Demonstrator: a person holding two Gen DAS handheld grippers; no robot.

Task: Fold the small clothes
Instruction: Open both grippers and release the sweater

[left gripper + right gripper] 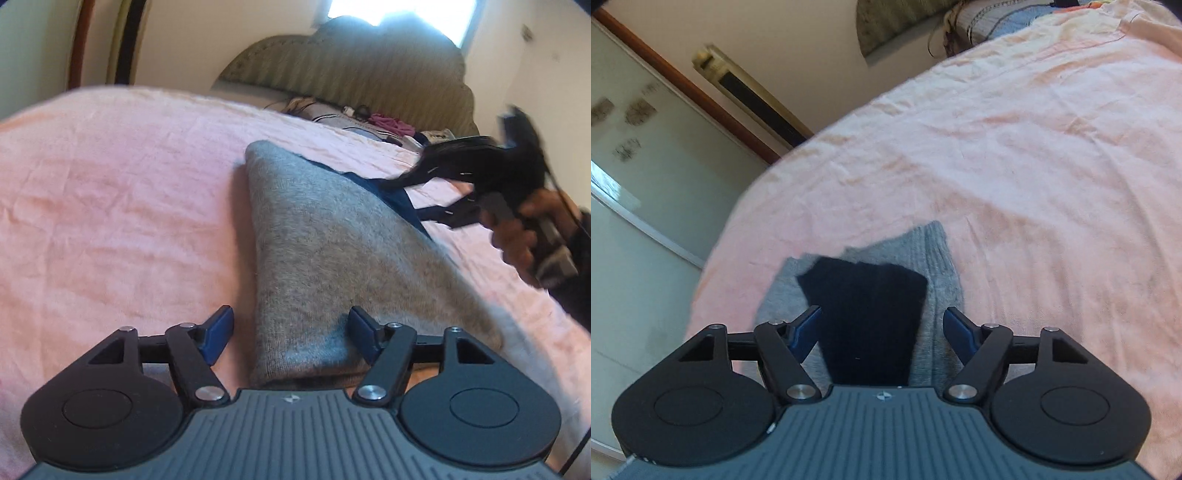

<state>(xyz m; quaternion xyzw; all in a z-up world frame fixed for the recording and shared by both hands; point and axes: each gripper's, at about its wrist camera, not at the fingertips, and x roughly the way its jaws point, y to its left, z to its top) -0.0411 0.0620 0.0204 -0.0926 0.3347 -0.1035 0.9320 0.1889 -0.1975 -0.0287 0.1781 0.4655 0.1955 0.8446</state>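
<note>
Lying on the pink bedsheet (110,192), a grey knitted garment (314,258) stretches from the lower centre of the left wrist view up toward the middle of the frame. The left hand-held gripper (291,328) sits over its near end with jaws spread apart, blue pads on either side and not pressing the cloth, so it is released. At the right edge of that view the right hand-held gripper (417,195), blurred, is held by a person's hand (517,236); its jaws stand apart above a dark blue piece (400,201) showing just beyond the grey garment's far edge. In the right wrist view, the dark piece lies on top of the grey fabric at lower centre, between the spread pads, which do not clamp it. A padded headboard (351,66) and a heap of clothes (384,123) occupy the upper part of the left wrist view.
</note>
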